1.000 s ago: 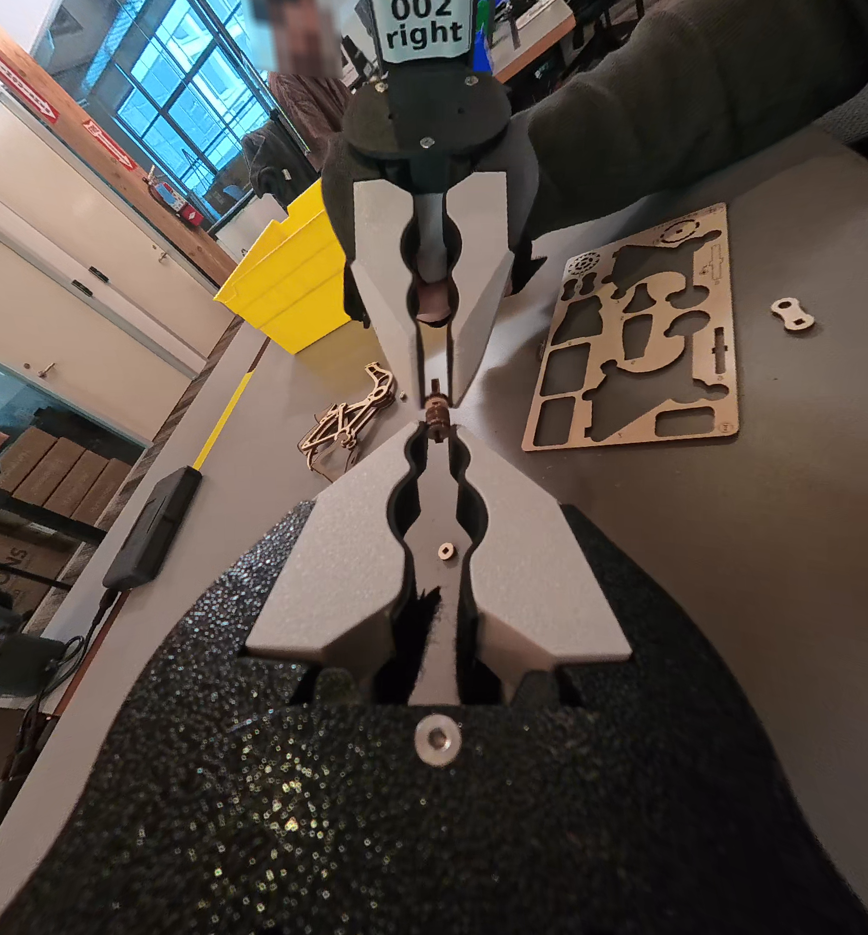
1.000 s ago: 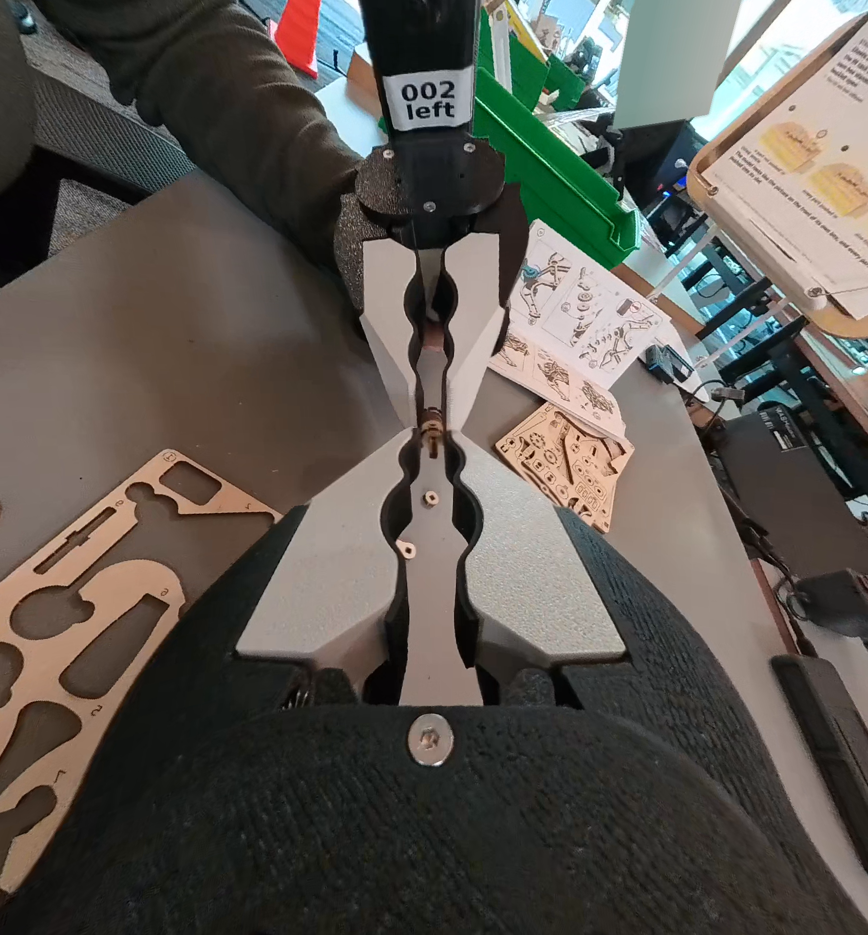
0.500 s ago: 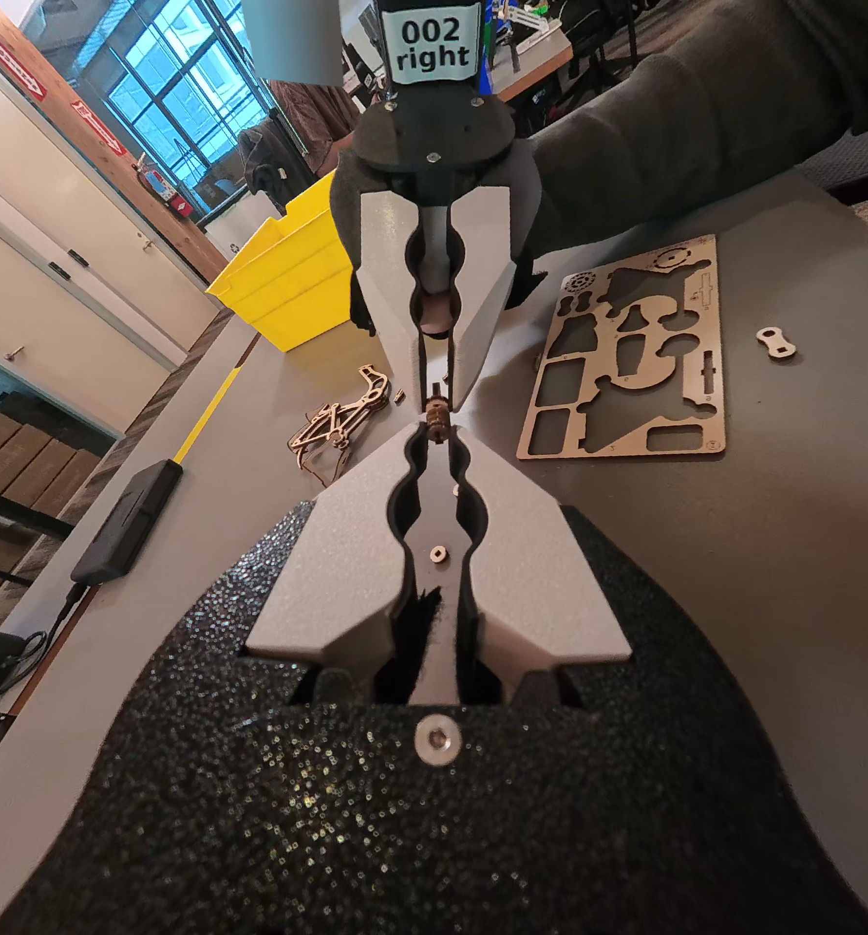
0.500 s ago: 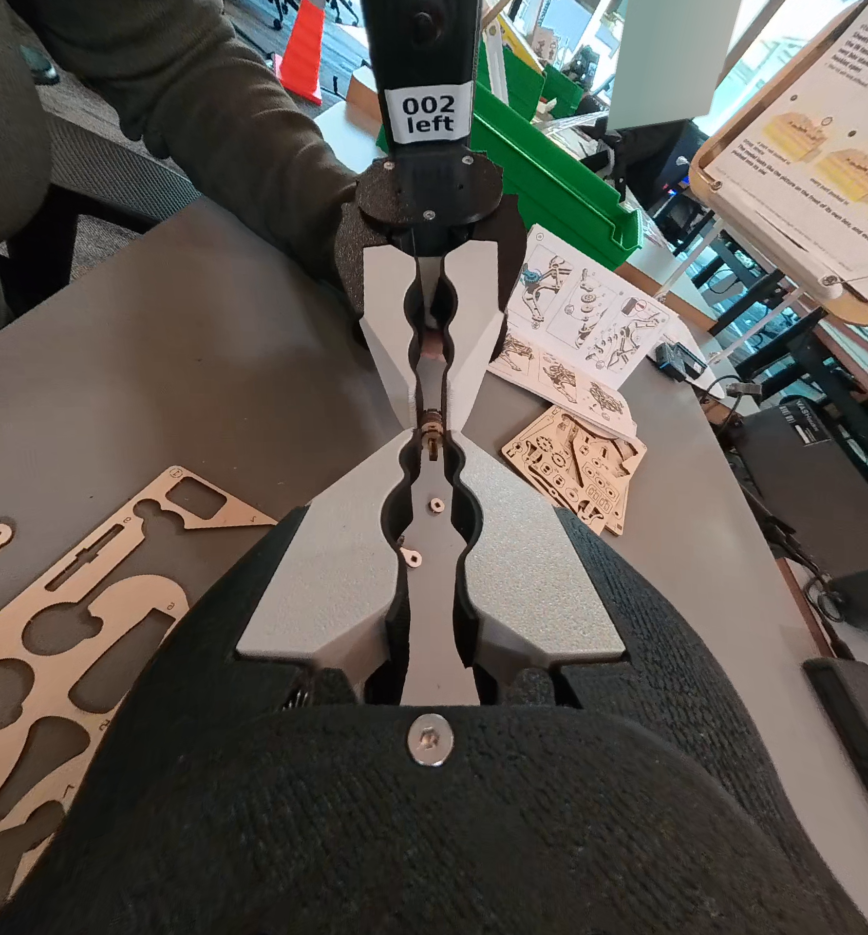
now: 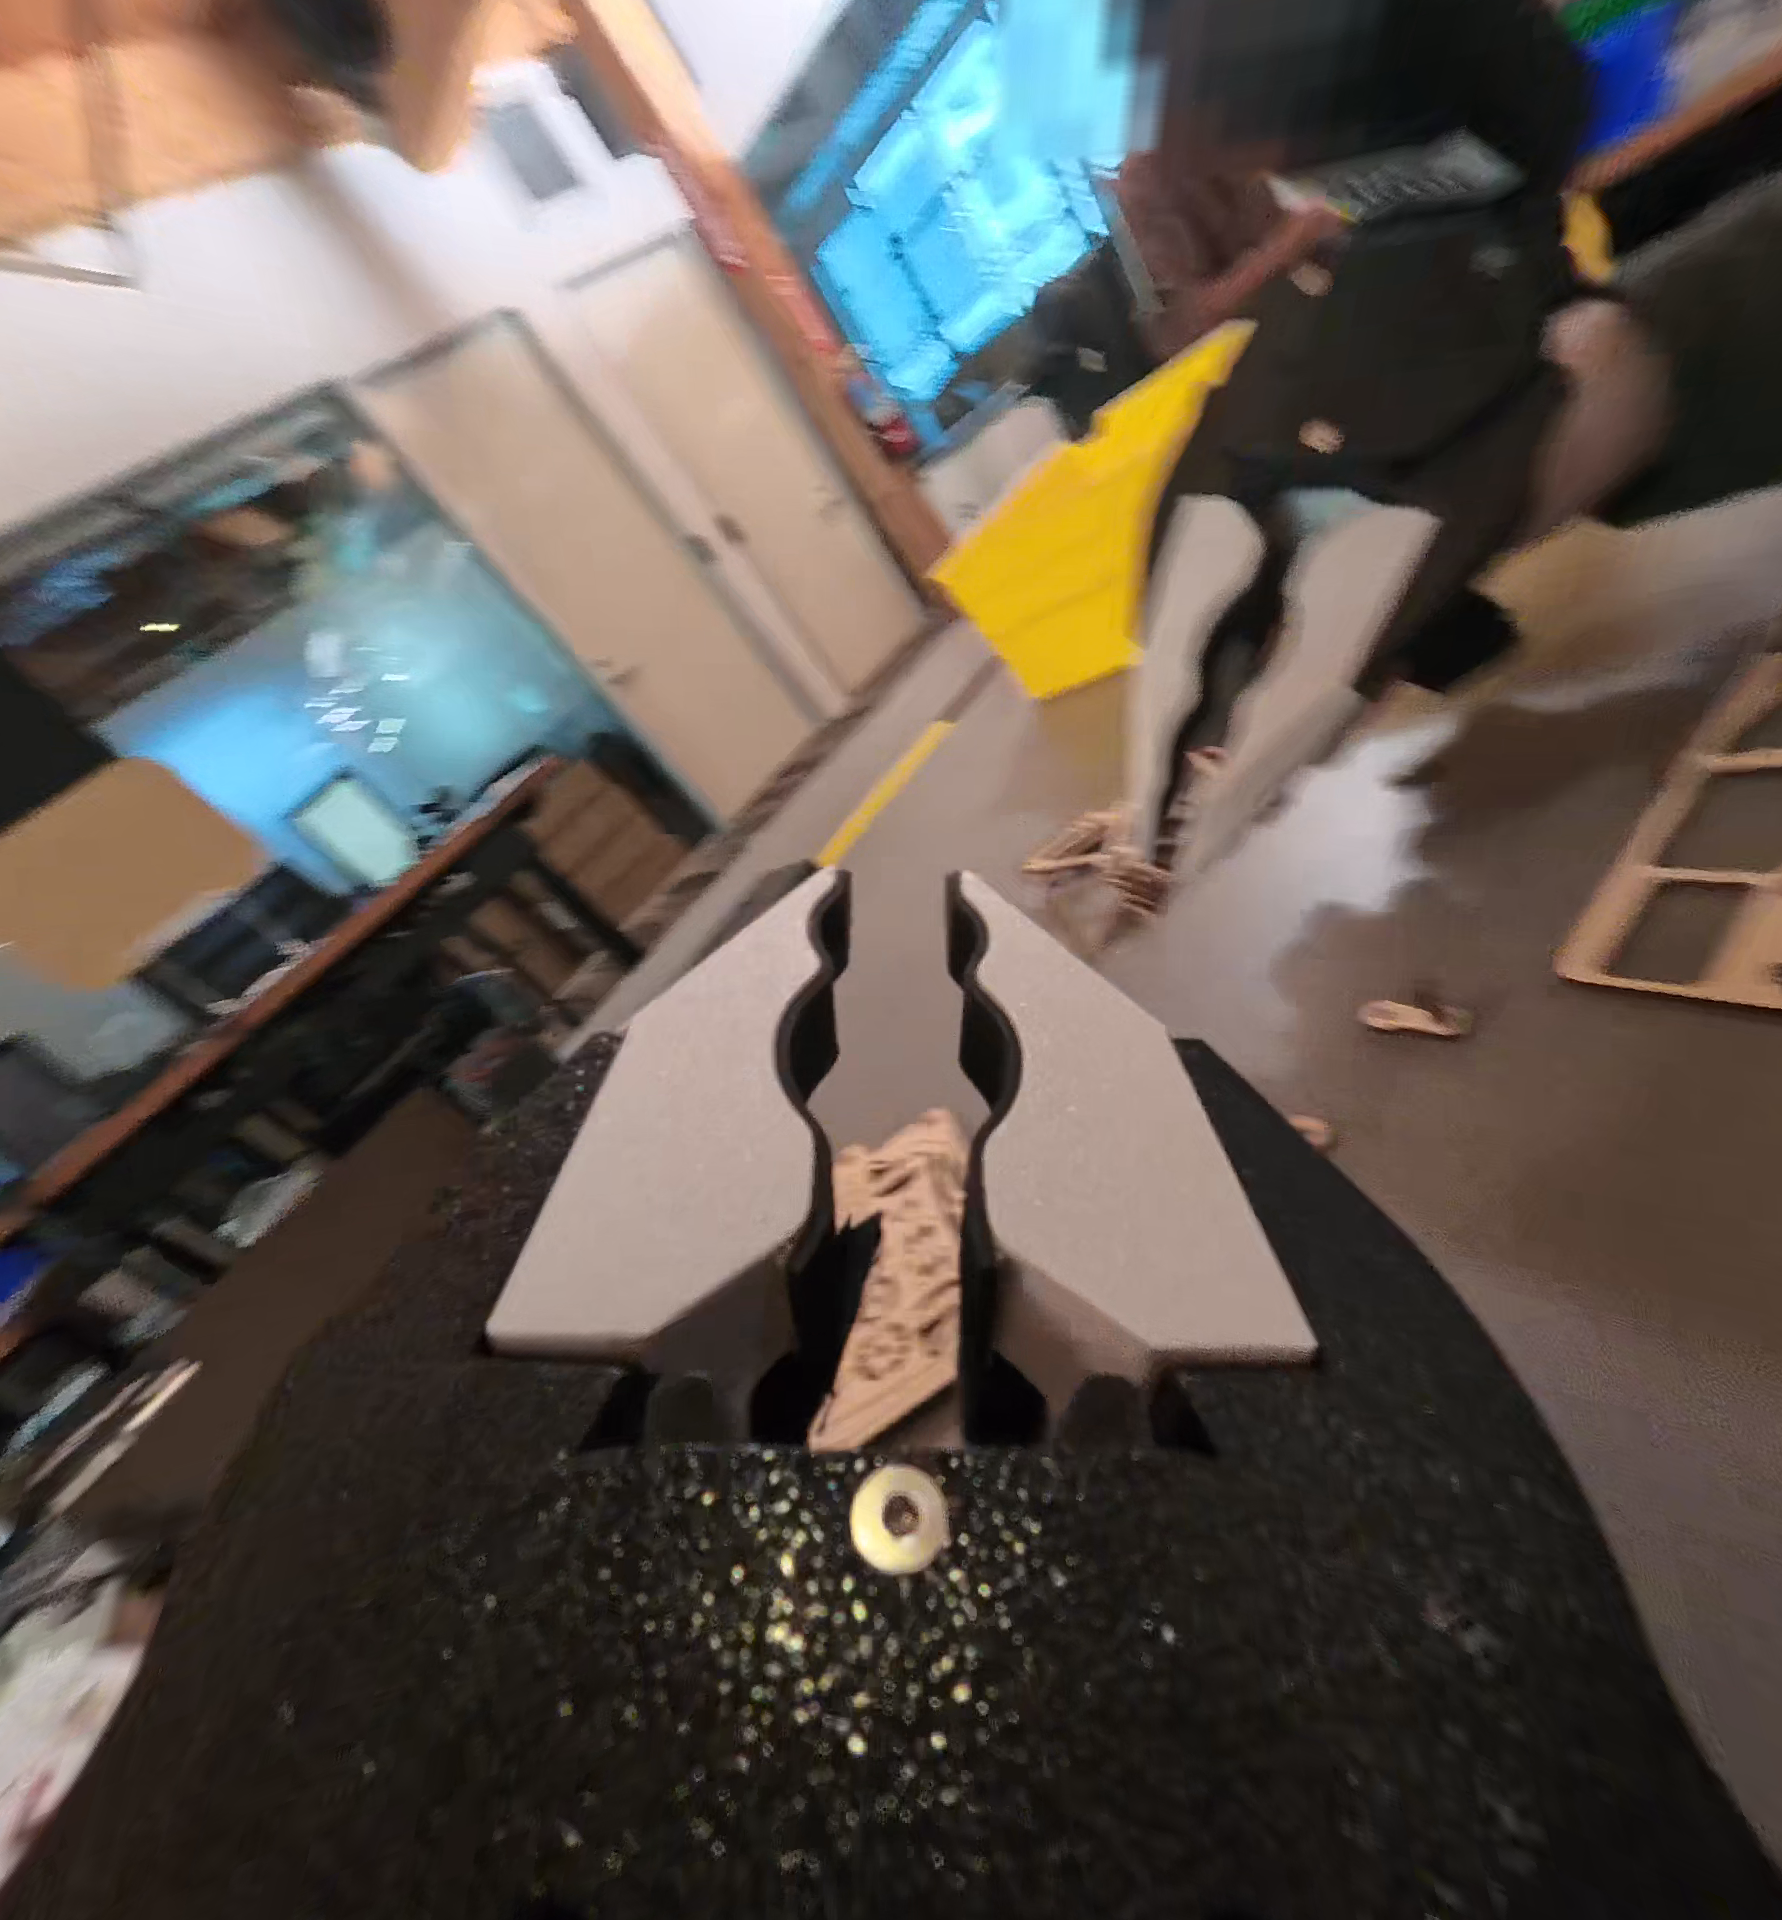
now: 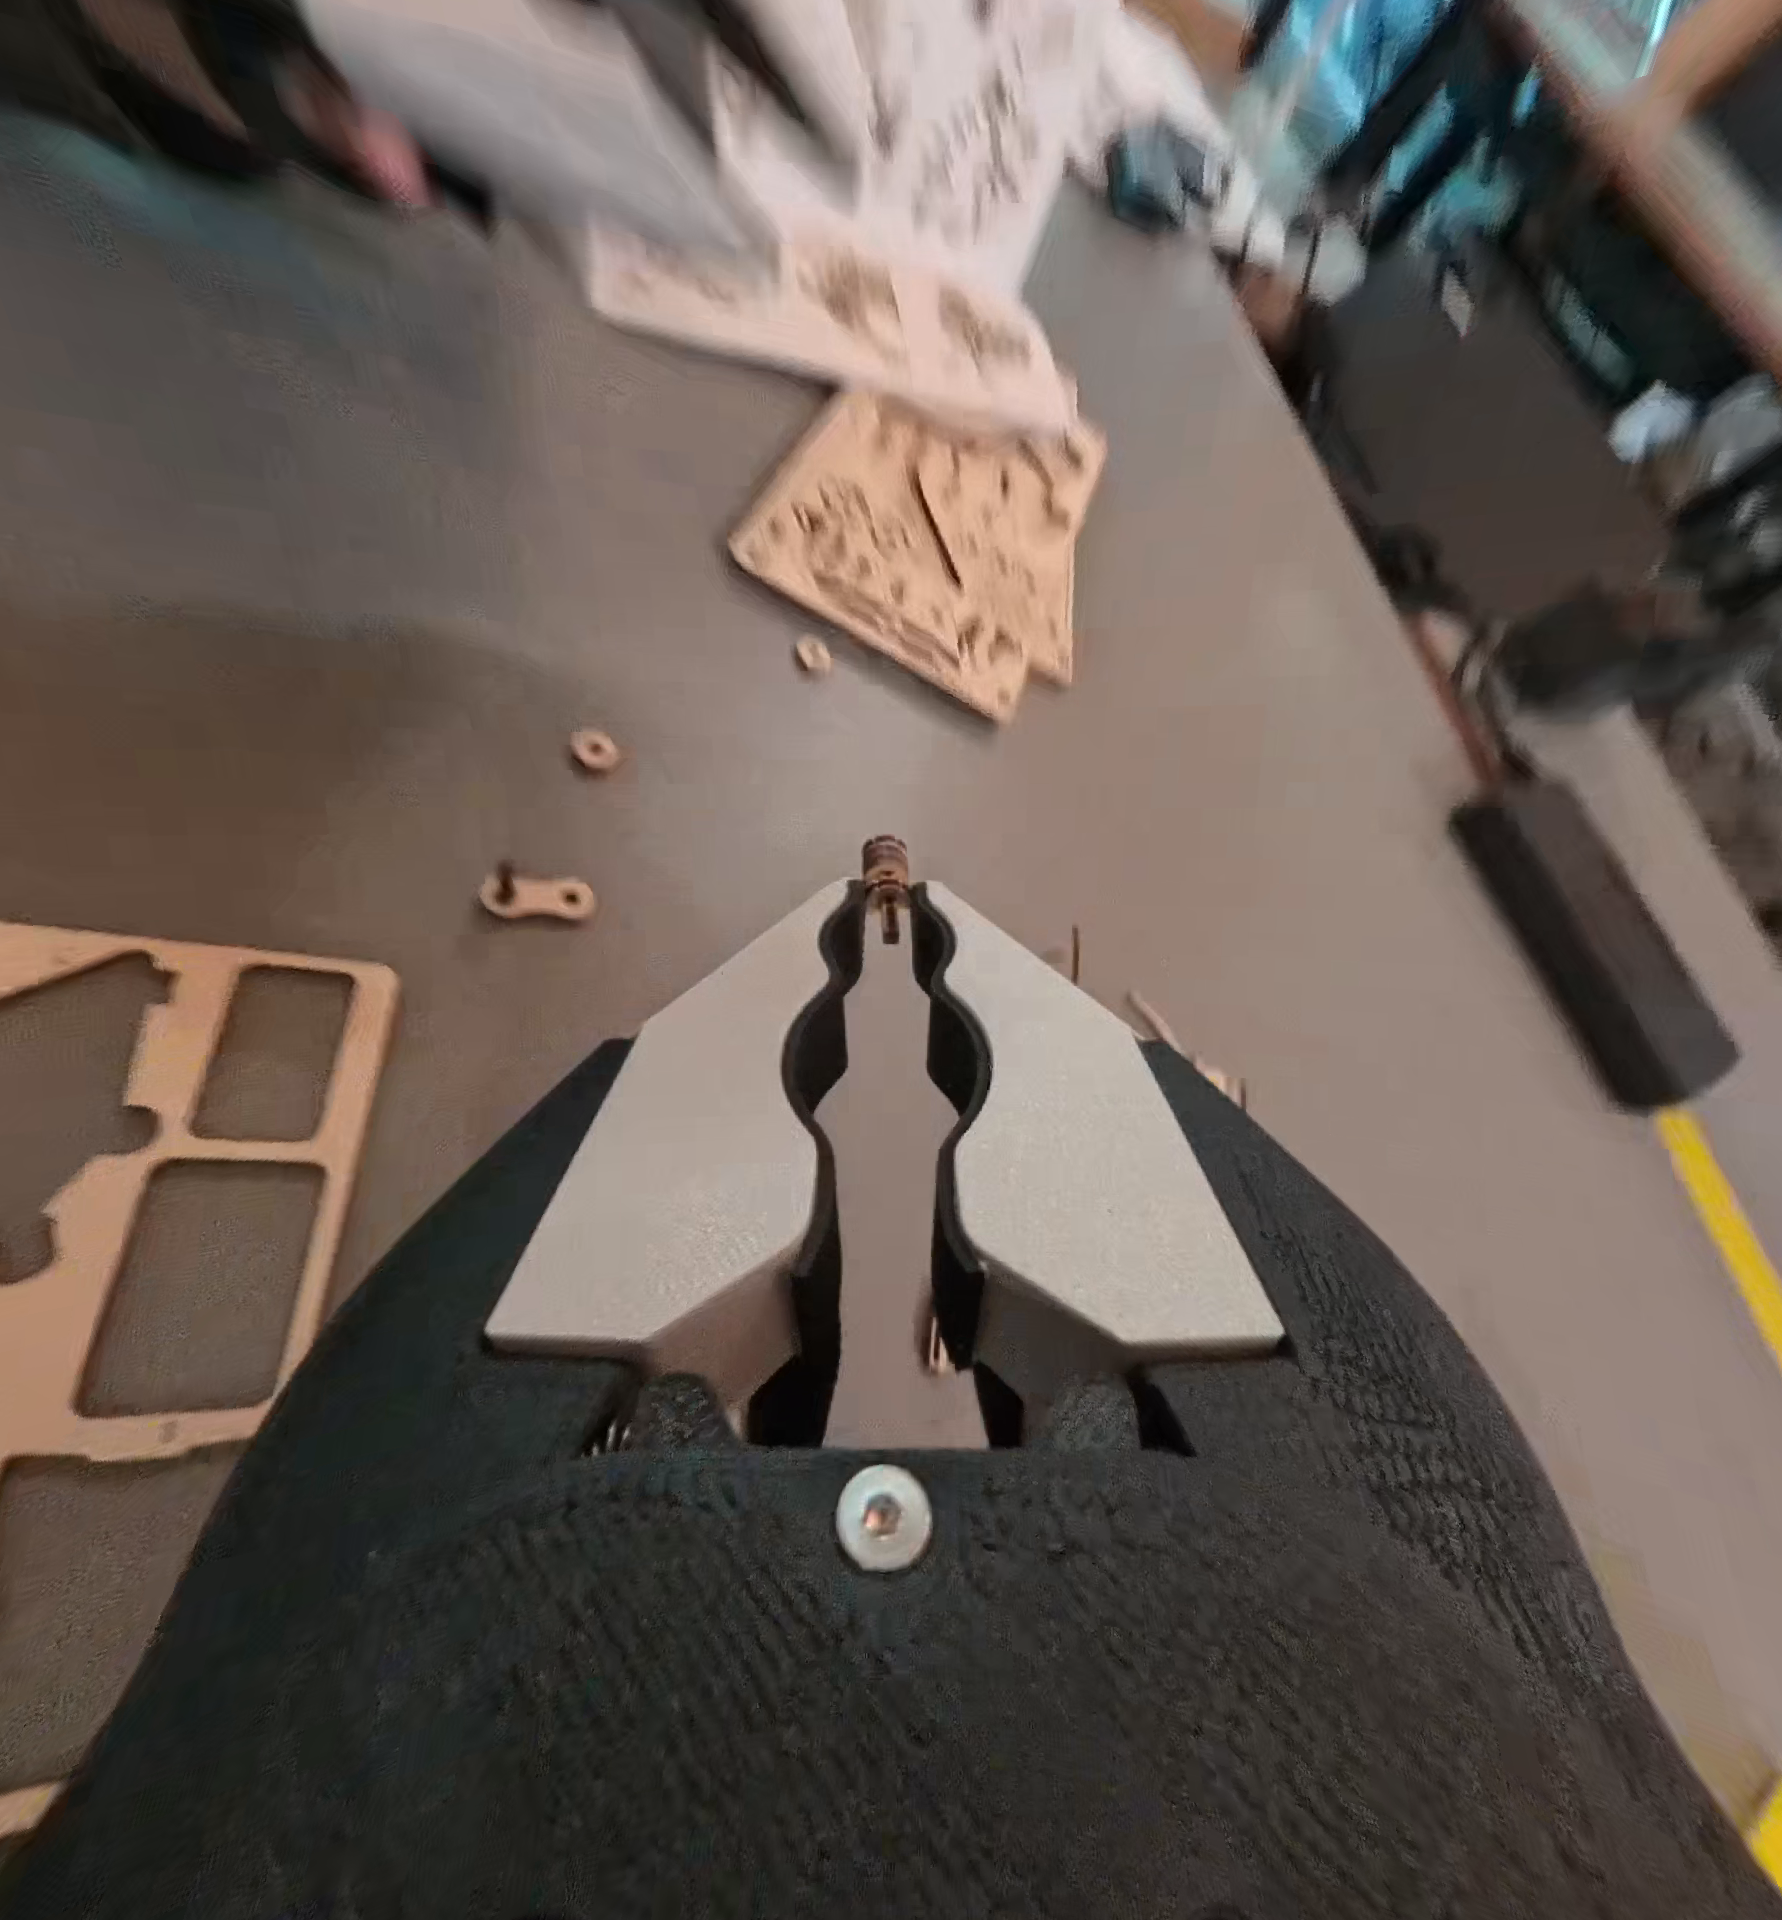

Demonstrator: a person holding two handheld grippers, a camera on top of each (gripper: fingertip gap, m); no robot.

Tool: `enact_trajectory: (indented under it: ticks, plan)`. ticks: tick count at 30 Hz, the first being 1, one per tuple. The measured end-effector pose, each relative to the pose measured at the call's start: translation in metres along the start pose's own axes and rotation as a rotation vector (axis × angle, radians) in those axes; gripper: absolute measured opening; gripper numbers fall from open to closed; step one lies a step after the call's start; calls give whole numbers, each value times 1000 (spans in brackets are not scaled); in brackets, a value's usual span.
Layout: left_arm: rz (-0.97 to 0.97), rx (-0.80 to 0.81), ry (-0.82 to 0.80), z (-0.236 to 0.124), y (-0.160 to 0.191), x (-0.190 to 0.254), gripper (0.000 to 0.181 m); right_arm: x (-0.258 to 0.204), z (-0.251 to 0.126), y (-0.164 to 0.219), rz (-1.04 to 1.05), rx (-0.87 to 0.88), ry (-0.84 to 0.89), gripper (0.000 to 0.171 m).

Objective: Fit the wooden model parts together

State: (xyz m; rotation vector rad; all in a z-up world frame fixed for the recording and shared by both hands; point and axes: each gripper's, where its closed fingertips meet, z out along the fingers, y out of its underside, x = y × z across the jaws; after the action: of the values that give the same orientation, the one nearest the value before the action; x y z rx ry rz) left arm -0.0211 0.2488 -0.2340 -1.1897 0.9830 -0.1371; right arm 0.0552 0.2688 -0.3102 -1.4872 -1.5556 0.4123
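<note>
Workshop or lab setting: grey worktable [image 6: 295, 520] ahead, yellow plastic bin [image 5: 1063, 561] beyond, pale cabinet doors [image 5: 658, 520] to the left.

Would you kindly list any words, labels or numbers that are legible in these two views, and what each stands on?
None can be read.
Instruction sheet: print and drawings, too blurred to read.
Wooden parts sheet: any engraved marks are too blurred.
Cut-out wooden frame: tiny marks, too small to read.
</note>
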Motion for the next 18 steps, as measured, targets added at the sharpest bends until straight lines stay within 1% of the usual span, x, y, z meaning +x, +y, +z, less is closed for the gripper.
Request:
enact_trajectory:
  ticks: [1, 3, 5, 8, 10, 12, 15, 18]
  plan:
    - [-11, 26, -69, -4, -1, -16, 23, 1, 3, 9, 34, -43, -9, 7]
    - [-37, 63, -186, -15, -2, -47, 39, 0, 7, 19, 78, -85, -24, 7]
    - [-65, 87, -289, -28, 0, -73, 44, -1, 8, 24, 118, -111, -37, 7]
    - [-92, 172, -434, -52, -7, -103, 45, -2, 8, 27, 111, -125, -40, 7]
    - [-99, 323, -527, -76, -27, -117, 46, -3, 9, 29, 72, -147, -29, 9]
    - [-152, 376, -571, -91, -35, -129, 57, -7, 9, 32, 50, -181, -41, 18]
    - [-173, 393, -618, -102, -36, -141, 57, -6, 4, 27, 42, -181, -37, 28]
    - [-163, 361, -640, -102, -27, -146, 55, 6, -1, 2, 138, -71, 1, 27]
